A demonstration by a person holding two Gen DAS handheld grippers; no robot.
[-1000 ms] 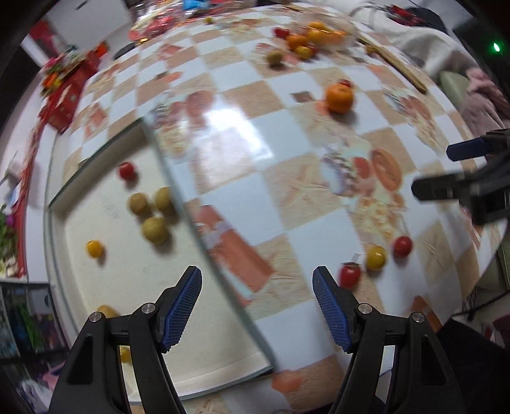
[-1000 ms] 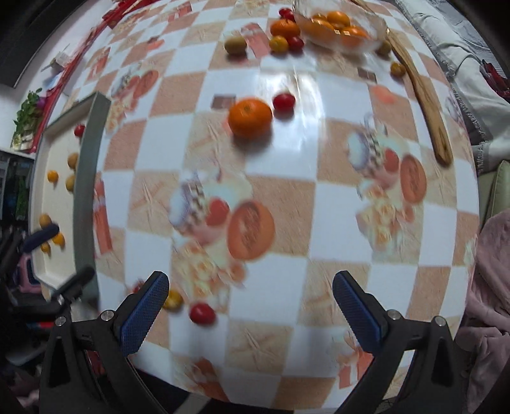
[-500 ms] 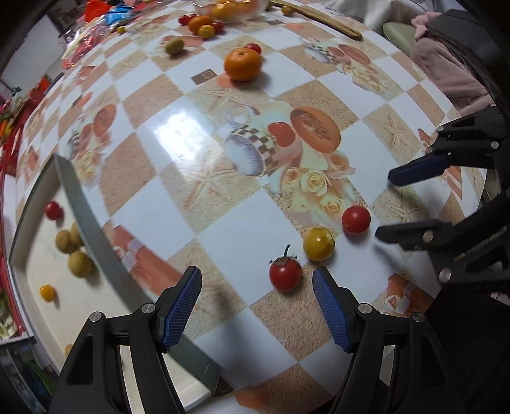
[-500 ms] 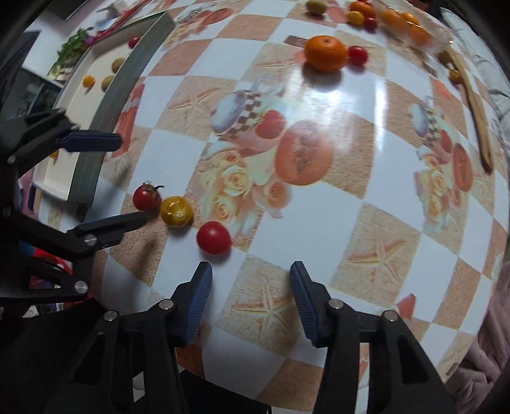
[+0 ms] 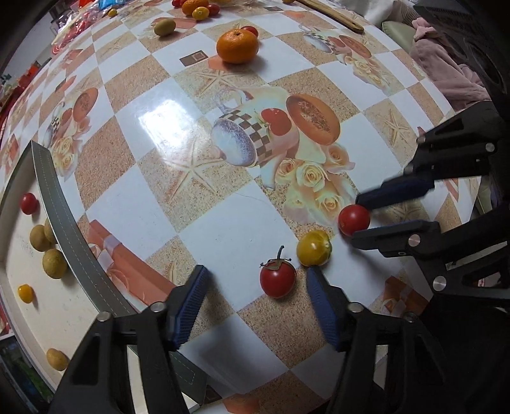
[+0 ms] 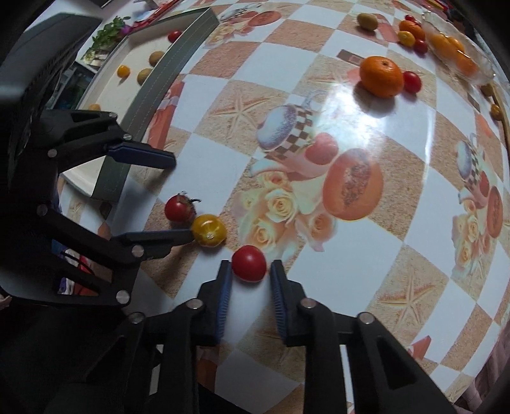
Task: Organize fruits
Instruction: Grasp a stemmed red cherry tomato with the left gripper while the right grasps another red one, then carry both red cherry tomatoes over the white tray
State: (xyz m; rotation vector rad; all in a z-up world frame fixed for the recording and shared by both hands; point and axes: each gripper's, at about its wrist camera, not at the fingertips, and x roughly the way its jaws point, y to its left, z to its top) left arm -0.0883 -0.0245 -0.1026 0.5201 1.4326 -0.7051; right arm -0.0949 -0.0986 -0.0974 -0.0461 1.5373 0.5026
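Three small tomatoes lie near the table's front edge. A red stemmed tomato lies between the tips of my open left gripper. A yellow tomato lies just beyond the right finger. A round red tomato sits at the tips of my right gripper, whose jaws are narrowed around it with small gaps, not clamped. In the right wrist view the stemmed tomato and yellow tomato lie to the left.
A white tray with a grey rim holds several small fruits at the left. An orange and a cherry tomato lie farther back. A glass bowl of fruit stands at the far right. A wooden stick lies beyond.
Both grippers moved forward and down to the three tomatoes. The right gripper's jaws have narrowed around the round red tomato. The left gripper now brackets the stemmed tomato.
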